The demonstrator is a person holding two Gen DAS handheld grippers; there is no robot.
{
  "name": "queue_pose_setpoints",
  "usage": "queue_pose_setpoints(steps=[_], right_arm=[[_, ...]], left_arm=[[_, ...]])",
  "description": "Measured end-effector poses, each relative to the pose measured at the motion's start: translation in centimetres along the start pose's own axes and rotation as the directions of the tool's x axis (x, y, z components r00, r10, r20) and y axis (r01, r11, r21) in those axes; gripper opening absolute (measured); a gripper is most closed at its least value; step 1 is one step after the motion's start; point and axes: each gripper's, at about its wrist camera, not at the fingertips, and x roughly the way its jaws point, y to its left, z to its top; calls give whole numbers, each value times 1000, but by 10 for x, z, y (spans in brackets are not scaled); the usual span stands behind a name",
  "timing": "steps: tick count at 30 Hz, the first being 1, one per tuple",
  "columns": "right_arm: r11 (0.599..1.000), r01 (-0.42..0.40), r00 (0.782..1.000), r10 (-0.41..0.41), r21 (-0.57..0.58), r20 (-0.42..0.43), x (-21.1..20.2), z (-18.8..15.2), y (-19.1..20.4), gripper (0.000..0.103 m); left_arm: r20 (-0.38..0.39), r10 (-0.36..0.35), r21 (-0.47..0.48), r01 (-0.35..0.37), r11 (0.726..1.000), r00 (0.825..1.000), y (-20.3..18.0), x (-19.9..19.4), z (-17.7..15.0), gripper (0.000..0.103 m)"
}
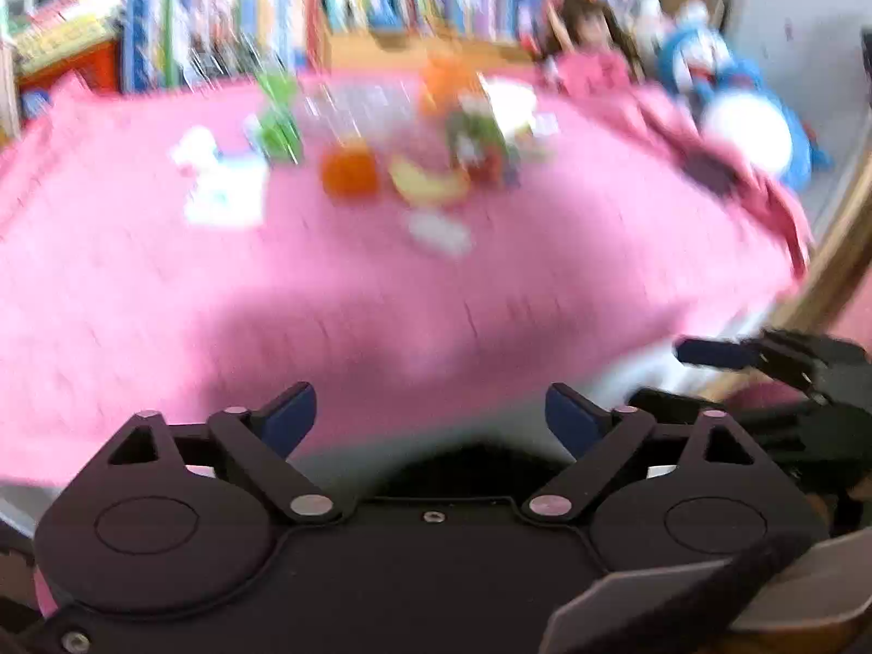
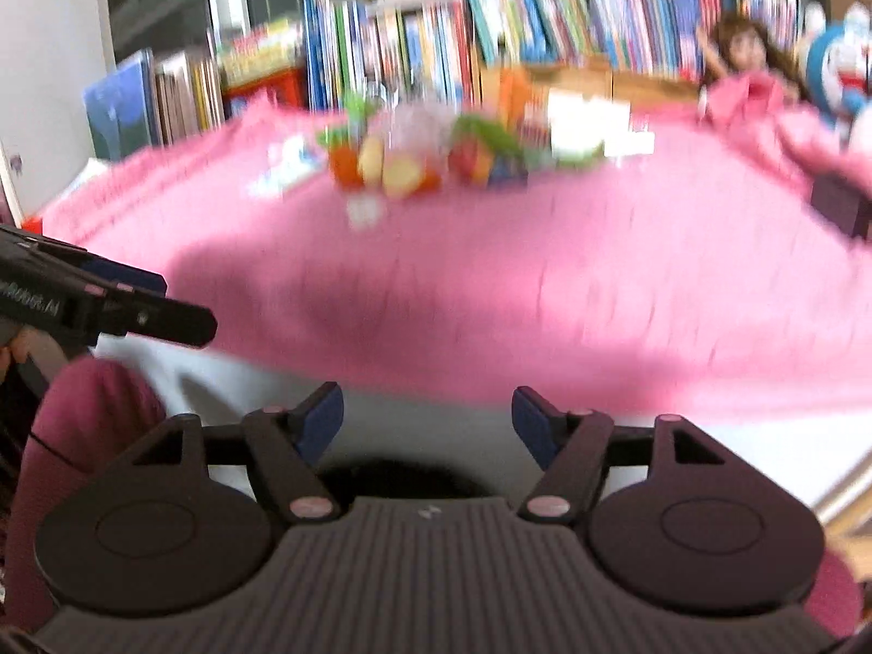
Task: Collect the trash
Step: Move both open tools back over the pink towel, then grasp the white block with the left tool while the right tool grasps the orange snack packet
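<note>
Both views are motion-blurred. A pink cloth (image 1: 381, 283) covers the table (image 2: 490, 294). Far across it lies a cluster of litter: a crumpled white scrap (image 1: 438, 233), a yellow peel-like piece (image 1: 428, 182), an orange item (image 1: 349, 171), green wrappers (image 1: 280, 125) and white paper (image 1: 223, 185). The same cluster (image 2: 414, 163) shows in the right wrist view. My left gripper (image 1: 430, 417) stands open at the table's near edge, nothing between its fingers. My right gripper (image 2: 428, 422) is also open and empty, just short of the near edge; its fingers (image 1: 714, 351) appear at the right of the left wrist view.
A bookshelf (image 2: 490, 27) full of books runs behind the table. A doll in pink (image 1: 591, 49) and a blue-and-white plush toy (image 1: 736, 103) sit at the far right. A dark box (image 2: 839, 201) lies on the cloth's right side. A wooden edge (image 1: 839, 250) stands right.
</note>
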Motion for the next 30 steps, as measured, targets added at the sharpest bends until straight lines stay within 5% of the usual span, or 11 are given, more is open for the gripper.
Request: queue_pose_setpoints(steps=[6,15,30], right_arm=[[995,90,992,-87,-36,92,18,30,-5,81],[997,67,993,-69,24,99,60,70,-32,81],[997,-53,998,51,60,42,124,118,-51,76]], left_arm=[[74,119,-79,-113,990,990,15,12,28,95],[72,42,-103,-35,994,996,1,62,41,95],[74,74,-30,-71,997,995,-26,129,61,88]])
